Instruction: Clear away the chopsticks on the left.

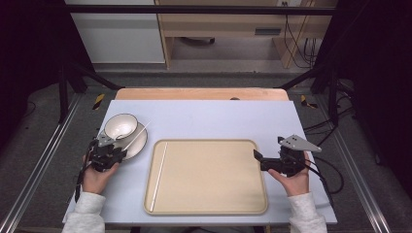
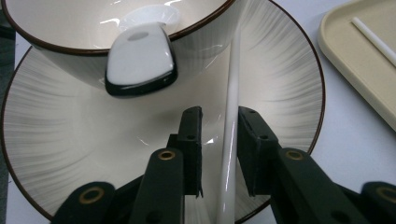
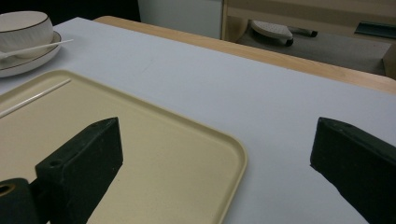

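We see the left gripper (image 2: pixel 219 154) with jaws narrowed around a thin white chopstick (image 2: pixel 231 135), small gaps showing, lying on the ribbed ceramic plate (image 2: pixel 56 140) at nine o'clock of the beige tray (image 1: pixel 206 211); the right gripper (image 3: pixel 215 154) is spread wide.

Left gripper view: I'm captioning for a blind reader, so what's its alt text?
Two black jaws of the left gripper flank a white chopstick lying across a streaked plate. Behind sits a bowl, and a beige tray at right.
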Tool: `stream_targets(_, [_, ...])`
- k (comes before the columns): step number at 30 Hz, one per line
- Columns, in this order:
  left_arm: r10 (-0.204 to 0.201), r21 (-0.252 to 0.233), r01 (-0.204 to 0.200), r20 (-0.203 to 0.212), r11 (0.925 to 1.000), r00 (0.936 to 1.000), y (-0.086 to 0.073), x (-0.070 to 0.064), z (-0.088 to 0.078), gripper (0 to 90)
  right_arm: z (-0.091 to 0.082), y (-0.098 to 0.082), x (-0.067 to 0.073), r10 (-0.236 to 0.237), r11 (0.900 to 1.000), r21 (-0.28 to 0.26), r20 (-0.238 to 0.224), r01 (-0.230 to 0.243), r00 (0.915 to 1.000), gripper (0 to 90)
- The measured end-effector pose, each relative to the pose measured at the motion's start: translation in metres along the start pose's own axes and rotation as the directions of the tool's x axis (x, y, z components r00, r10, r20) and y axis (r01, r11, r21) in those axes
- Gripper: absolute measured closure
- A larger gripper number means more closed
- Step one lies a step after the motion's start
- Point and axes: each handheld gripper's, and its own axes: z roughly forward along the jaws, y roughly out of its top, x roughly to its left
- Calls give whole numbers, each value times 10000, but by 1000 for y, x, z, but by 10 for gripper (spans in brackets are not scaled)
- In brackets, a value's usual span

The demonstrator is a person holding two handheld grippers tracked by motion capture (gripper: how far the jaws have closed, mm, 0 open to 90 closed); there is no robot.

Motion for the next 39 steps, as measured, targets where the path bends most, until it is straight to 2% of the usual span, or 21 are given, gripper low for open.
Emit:
stream_targets(9, [226,264,-229,108,9994,9997,0,-2,2,806,1,-1,0,-33,10000,60,-22,33,10000,28])
stream_targets(15, [368,354,-377,267,9987,9990,1,-3,2,831,1,-1,0,-37,10000,48,-28,37,10000,28])
stream_targets(19, [422,380,-431,224,9983,9989,1,-6,2,840,1,-1,0,-33,10000,49,-28,33,10000,28])
stream_targets(29, [315,-101,-312,272,9995,9991,7,-12,-11,842,1,0,0,-18,10000,19,8,18,10000,28])
stream_targets(39, [442,-550,-433,171,9976,9989,16,-36,-23,842,-2,1,-1,15,10000,-75,-13,-15,10000,28])
